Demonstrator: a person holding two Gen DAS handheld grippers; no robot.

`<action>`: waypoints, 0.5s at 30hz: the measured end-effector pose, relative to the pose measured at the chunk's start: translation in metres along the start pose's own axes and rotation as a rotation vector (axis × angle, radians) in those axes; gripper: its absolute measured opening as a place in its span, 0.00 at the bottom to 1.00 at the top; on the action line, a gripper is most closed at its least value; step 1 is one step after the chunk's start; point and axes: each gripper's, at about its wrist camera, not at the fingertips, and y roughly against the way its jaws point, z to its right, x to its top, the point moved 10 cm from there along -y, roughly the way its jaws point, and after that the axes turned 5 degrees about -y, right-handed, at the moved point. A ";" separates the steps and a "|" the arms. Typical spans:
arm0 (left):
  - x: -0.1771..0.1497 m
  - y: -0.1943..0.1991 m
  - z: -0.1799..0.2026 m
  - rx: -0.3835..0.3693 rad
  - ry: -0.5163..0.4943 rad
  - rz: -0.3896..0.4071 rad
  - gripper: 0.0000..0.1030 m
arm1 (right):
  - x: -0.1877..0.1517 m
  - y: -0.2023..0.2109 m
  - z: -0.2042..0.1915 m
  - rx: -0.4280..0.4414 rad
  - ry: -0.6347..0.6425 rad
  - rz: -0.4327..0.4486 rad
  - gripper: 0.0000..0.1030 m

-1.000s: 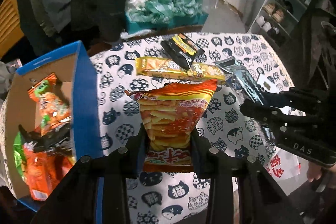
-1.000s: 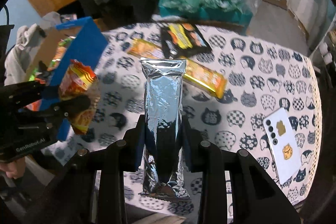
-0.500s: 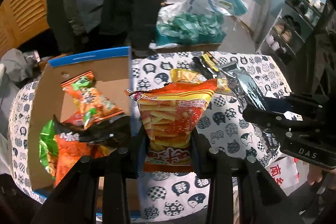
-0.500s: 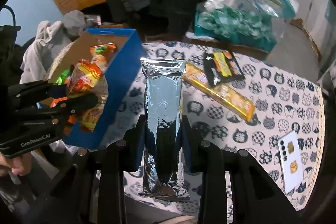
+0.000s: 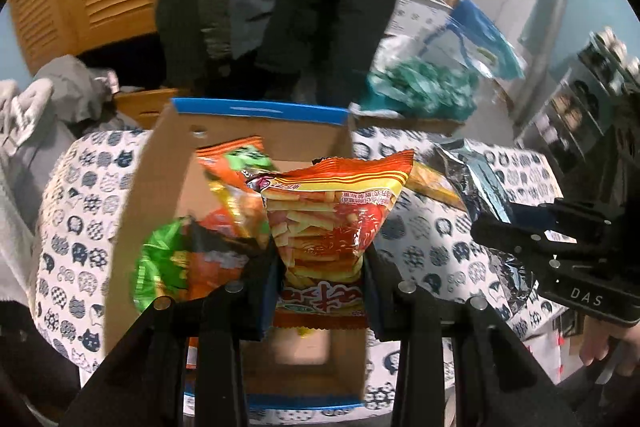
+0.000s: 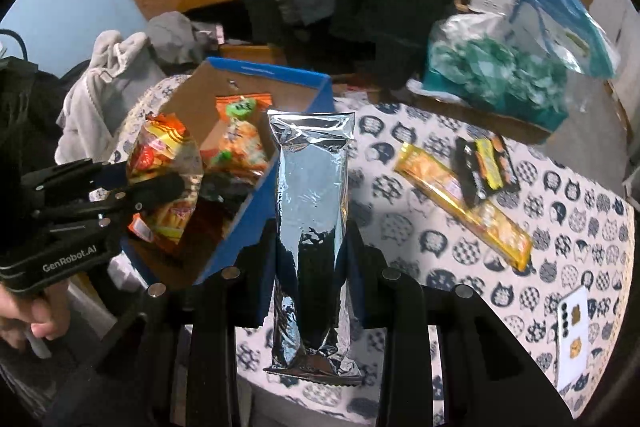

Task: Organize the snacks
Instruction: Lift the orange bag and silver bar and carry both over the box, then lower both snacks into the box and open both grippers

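Since the earlier frame both your grippers have swung over toward the blue-rimmed cardboard box (image 5: pixel 256 111). Your left gripper (image 5: pixel 322 291) clamps the orange crinkle-chip bag (image 5: pixel 332 211) above the box, ready to drop in. Your right gripper (image 6: pixel 311 267) pinches the silver foil packet (image 6: pixel 310 211). Only the right view shows the yellow snack bar (image 6: pixel 460 203) waiting at three o'clock.

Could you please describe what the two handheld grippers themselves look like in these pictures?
Both are matte black. The left gripper and right gripper each have two angular fingers with silver rivets and blue pads. The left's body reads "GenRobot.AI" in pale letters; the right's reads "DAS". No cables or sleeves are visible on them.
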 end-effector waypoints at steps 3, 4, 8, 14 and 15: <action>0.001 0.003 -0.024 0.021 0.039 0.007 0.35 | 0.011 -0.008 -0.012 0.010 0.014 -0.005 0.30; 0.001 0.003 -0.034 0.031 0.053 0.009 0.35 | 0.015 -0.011 -0.017 0.013 0.021 -0.009 0.30; -0.002 -0.003 -0.069 0.071 0.110 -0.004 0.35 | 0.028 -0.024 -0.038 0.034 0.048 -0.032 0.30; -0.021 -0.024 -0.111 0.100 0.204 -0.064 0.35 | 0.043 -0.054 -0.074 0.090 0.063 -0.081 0.30; -0.025 -0.027 -0.115 0.097 0.220 -0.075 0.35 | 0.046 -0.061 -0.082 0.104 0.071 -0.089 0.30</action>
